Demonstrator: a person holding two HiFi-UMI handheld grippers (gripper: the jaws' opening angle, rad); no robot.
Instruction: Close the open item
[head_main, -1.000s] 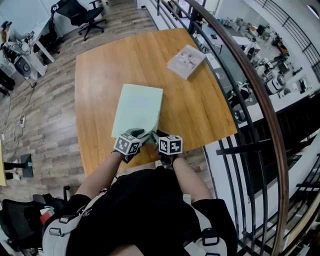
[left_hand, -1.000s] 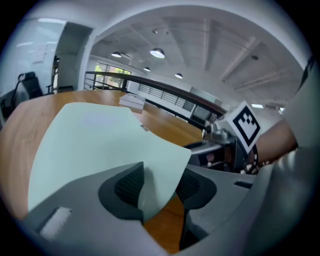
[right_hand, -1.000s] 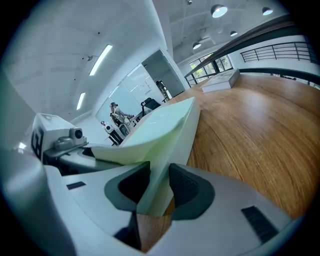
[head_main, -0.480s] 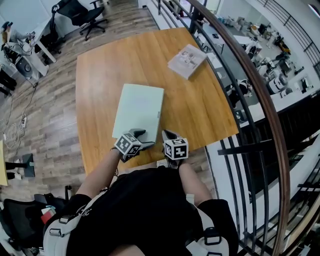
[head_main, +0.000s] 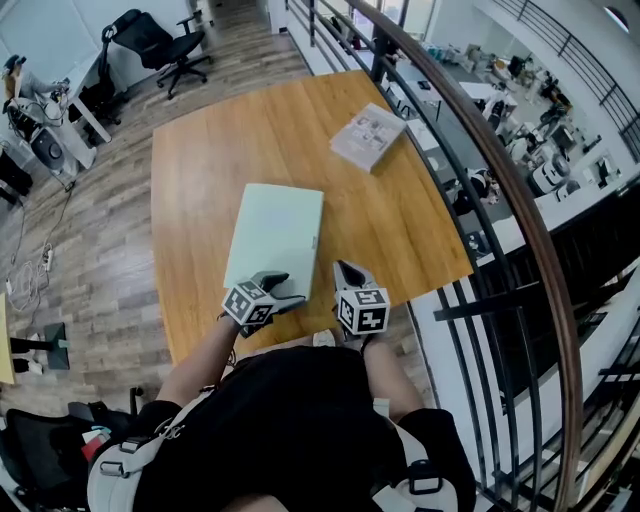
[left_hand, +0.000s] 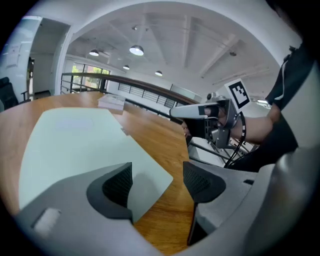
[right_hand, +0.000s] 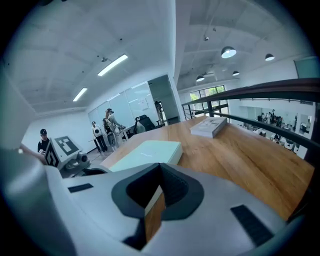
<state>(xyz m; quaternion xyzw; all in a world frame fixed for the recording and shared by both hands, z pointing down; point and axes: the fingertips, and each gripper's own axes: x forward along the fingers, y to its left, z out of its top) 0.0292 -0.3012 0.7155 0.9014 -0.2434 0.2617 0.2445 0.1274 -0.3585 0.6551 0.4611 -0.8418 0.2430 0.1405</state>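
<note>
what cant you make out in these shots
Pale green book: near edge, head view, partly behind the left tongs.
White booklet: its print, too small in every view.
Table: near edge, head view, partly hidden by the person's arms.
People in the background, right gripper view: too small for detail.

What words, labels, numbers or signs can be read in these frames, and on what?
No text is readable anywhere.
Booklet: printed cover, too small to read.
Green item: no legible print.
Marker cubes: black-and-white square patterns, no letters or numbers.
</note>
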